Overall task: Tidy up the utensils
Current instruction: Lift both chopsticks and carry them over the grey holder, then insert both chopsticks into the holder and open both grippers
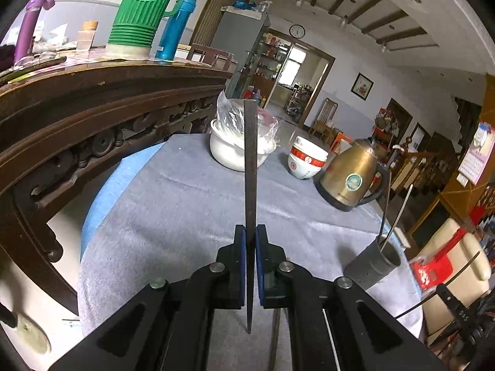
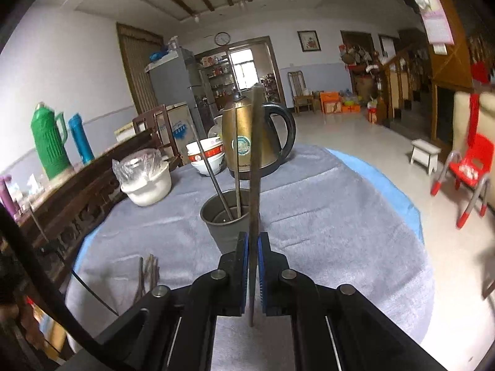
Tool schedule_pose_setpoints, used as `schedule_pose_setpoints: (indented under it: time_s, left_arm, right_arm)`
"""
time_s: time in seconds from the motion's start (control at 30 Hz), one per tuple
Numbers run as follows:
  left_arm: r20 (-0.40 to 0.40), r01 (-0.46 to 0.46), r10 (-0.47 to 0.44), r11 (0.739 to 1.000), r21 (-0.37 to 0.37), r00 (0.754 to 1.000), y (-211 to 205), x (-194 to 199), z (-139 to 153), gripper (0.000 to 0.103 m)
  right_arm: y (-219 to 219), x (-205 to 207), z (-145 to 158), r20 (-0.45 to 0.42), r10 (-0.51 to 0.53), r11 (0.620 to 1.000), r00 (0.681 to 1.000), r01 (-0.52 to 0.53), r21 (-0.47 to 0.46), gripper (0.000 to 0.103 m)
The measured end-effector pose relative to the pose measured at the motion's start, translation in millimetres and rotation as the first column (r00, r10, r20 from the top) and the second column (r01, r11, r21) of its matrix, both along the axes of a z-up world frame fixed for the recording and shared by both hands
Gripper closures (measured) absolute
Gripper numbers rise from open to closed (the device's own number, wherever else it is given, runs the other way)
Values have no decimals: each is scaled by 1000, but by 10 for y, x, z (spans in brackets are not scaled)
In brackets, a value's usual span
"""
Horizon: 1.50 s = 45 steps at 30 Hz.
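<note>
Each tool pinches one thin, stiff, dark chopstick near its lower end — left tool (image 1: 250,266), right tool (image 2: 253,270) beside the grey metal cup (image 2: 227,216); light, slippery, prone to pivoting.

Grey-clothed table (image 2: 324,216) bears cup (image 2: 227,225), kettle (image 2: 247,136), bowls (image 2: 205,157), perhaps chopsticks (image 2: 148,273).

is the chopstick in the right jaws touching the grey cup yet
Cannot tell. In the right wrist view the chopstick, clamped in the right gripper, crosses in front of the grey cup rim, so overlap hides any gap or contact.
</note>
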<state>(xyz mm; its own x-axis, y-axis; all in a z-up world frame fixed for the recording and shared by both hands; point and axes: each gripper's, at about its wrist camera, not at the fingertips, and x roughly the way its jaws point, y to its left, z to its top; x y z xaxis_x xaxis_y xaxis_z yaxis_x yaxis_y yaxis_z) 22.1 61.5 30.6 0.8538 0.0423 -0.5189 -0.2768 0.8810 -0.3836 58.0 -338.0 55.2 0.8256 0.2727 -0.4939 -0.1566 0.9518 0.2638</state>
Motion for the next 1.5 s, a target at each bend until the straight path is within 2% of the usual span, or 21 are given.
schedule_pose_setpoints:
  time_s: [0.2,0.43,0.57,0.8,1.03,1.27,1.5]
  left_arm:
    - [30,2,-1,999,-42,1000,15,5,184,97]
    - [-9,28,-28,999,22,1000,-313,253,419,97]
    - [-3,69,-69,997,20,998,-501,351,527,97]
    - [120,158,-154,987,-25,981,-722,417,895,97]
    - [214,215,-203,976,-34,955,-963,623,1202,97]
    - [225,251,-242,968,-14,944,-1216,930,1301,97]
    - [147,299,-298,954,19,943,-1535,1295,1112,97]
  right_arm:
    - [-153,-1,164,19,-15,997,1000,14,78,97]
    - [-230,-72,408,72,-14,992,997,5,126,97]
    - [-221,-110,519,96,-6,991,995,-7,133,97]
    - [-226,-114,780,161,-6,990,987,-16,139,97]
    - [-177,73,1061,233,8,990,972,-40,133,97]
    - [-80,337,1081,238,35,993,971,-60,97,97]
    - [6,714,849,164,64,995,984,-75,62,97]
